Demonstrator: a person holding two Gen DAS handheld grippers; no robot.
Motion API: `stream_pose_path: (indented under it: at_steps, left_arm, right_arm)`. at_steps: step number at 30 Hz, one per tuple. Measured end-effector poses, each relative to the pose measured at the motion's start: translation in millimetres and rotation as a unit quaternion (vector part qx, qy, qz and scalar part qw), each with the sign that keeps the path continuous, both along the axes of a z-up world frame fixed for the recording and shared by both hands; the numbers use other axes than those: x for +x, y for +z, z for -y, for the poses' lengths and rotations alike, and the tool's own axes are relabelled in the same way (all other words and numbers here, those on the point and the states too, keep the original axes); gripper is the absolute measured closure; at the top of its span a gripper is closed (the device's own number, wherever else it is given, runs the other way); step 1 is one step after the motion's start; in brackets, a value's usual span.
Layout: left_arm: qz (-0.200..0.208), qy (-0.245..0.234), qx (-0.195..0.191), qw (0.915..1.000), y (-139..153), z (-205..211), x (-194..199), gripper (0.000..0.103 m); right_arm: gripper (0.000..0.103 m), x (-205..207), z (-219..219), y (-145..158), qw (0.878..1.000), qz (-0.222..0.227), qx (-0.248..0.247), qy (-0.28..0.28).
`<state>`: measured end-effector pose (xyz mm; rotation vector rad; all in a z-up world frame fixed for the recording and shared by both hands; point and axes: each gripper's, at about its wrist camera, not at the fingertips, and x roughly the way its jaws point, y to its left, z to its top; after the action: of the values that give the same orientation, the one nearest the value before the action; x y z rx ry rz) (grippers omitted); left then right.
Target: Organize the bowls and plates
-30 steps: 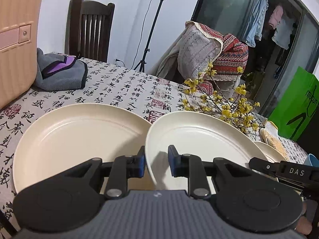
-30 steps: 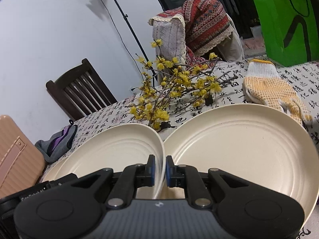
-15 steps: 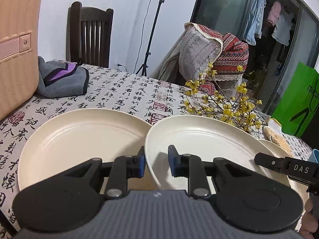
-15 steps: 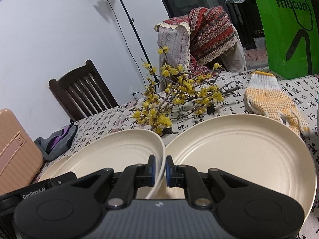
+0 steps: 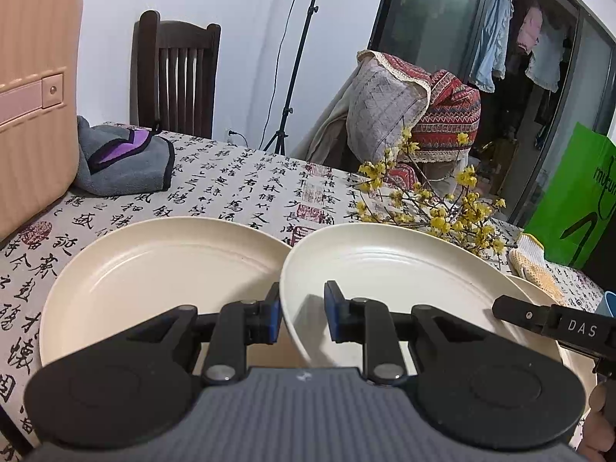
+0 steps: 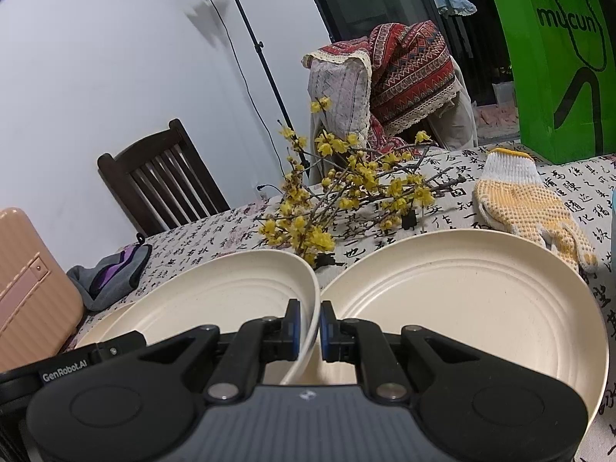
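On the worktop [image 5: 238,184], 3 cream plates are sitting in a row. The left gripper [image 5: 300,317] is straddling the middle plate [image 5: 385,269] rim, pads not visibly pressing it, overlapping the left plate [image 5: 161,261]. The right gripper [image 6: 306,325] is pinching the same plate's opposite rim, beside the right plate [image 6: 481,288].

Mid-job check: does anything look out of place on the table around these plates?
Yes. A yellow-dotted work glove and loose yellow-flowered branches lie just behind, odd clutter for a dish job. The middle plate is tilted, its rim lying over the edge of the left plate.
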<state>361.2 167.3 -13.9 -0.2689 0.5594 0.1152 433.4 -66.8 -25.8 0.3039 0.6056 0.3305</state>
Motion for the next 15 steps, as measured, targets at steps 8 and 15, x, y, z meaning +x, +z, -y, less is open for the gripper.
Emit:
stream_pose_path:
  at_steps: [8, 15]
  left_arm:
    - [0.010, 0.005, 0.004, 0.9999, 5.3, 1.5, -4.1, 0.081]
    - [0.010, 0.012, 0.002, 0.9999, 9.7, -0.2, -7.5, 0.082]
  right_arm:
    - [0.093, -0.8, 0.4, 1.3, 1.000, 0.003, 0.005, 0.001]
    - [0.093, -2.1, -0.5, 3.8, 1.000, -0.001, 0.012, 0.000]
